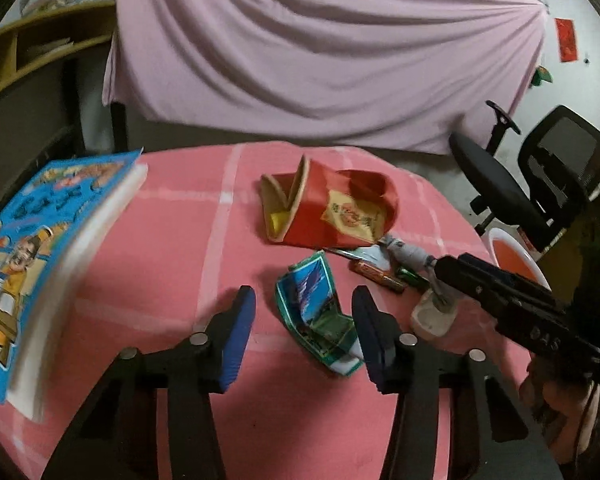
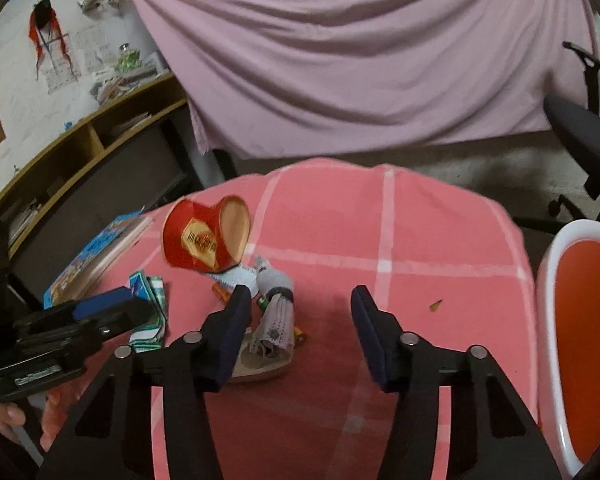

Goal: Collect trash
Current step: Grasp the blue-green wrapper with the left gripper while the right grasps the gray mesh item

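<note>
- The left tool (image 1: 304, 328) hangs over the counter (image 1: 160, 248), which wears a pink checked cloth; its blue pads (image 1: 238, 340) stand apart, pinching nothing.
- A crumpled green-and-blue wrapper (image 1: 318, 312) lies on the cloth between those pads, with no clear contact.
- Ahead of the left tool lies a crushed red paper box (image 1: 332, 208) on its side; a thick blue picture book (image 1: 32, 248) lies off to its left.
- The right tool (image 2: 300, 332) is also spread and empty, over bare cloth.
- Just beside its left pad lies a small heap: a grey cloth bundle (image 2: 276, 316), an orange battery (image 2: 222, 293) and a pale tray (image 2: 260, 368).
- To its right stands an orange bin with a white rim (image 2: 588, 312).
</note>
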Available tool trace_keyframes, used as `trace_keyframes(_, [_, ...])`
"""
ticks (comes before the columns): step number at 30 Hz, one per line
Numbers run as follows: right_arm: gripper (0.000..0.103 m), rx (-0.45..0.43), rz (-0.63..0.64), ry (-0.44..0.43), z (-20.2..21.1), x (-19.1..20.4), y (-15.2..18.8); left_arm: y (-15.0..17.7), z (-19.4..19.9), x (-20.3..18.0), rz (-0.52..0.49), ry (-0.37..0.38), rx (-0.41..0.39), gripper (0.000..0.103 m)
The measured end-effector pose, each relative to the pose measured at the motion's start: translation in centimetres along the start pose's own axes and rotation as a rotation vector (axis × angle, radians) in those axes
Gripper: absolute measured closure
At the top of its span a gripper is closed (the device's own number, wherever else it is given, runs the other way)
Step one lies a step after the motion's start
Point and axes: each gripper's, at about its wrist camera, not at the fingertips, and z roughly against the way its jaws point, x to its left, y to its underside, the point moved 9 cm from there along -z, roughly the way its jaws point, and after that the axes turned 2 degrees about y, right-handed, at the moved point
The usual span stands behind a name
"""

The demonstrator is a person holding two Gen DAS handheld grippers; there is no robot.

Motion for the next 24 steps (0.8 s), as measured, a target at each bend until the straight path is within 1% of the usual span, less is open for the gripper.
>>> trace_keyframes(2, [0.054, 0.046, -0.006, -0.027, -0.8, 0.1, 0.4, -0.5, 0.1, 0.1, 0.019, 0.003, -0.006, 0.06])
trace_keyframes(4, [0.054, 0.065, -0.037, -0.057, -1.1, -0.2, 0.6, -0.7, 0.0, 0.0, 0.019, -0.006, 0.0, 0.063])
trace_keyframes(5, [0.057, 0.067, -0.054, -0.07, -1.2, -0.4, 0.6, -0.7, -0.1, 0.0, 0.017, -0.019, 0.002, 0.068])
trace_keyframes(6, [0.063, 0.069, -0.067, -0.078, -1.1, -0.6, 0.7, -0.8, 0.0, 0.1, 0.019, -0.023, 0.001, 0.073])
trace_keyframes(7, [0.066, 0.071, -0.077, -0.084, -1.1, -0.8, 0.7, -0.8, 0.1, 0.2, 0.024, -0.02, 0.001, 0.075])
trace_keyframes(10, [0.075, 0.076, -0.081, -0.115, -1.1, -0.6, 0.8, -0.8, 0.0, 0.1, 0.034, -0.017, -0.005, 0.076])
trace_keyframes(12, [0.085, 0.087, -0.073, -0.154, -1.1, 0.0, 1.0, -0.8, 0.2, 0.1, 0.034, -0.021, -0.011, 0.078])
trace_keyframes(13, [0.088, 0.091, -0.072, -0.164, -1.1, 0.1, 1.1, -0.9, 0.3, 0.1, 0.033, -0.018, -0.016, 0.078])
trace_keyframes(14, [0.09, 0.091, -0.074, -0.172, -1.0, 0.1, 1.2, -0.8, 0.4, 0.1, 0.034, -0.015, -0.021, 0.083])
trace_keyframes(15, [0.093, 0.087, -0.076, -0.18, -0.8, 0.0, 1.2, -0.9, 0.5, 0.2, 0.038, -0.009, -0.026, 0.09])
trace_keyframes(19, [0.094, 0.049, -0.062, -0.17, 0.0, 0.1, 1.0, -0.9, 1.2, 0.5, 0.056, 0.003, -0.051, 0.09])
trace_keyframes(24, [0.095, -0.022, 0.022, -0.117, 1.3, 1.3, 0.5, -1.0, 2.1, 0.1, 0.044, 0.025, -0.089, 0.094])
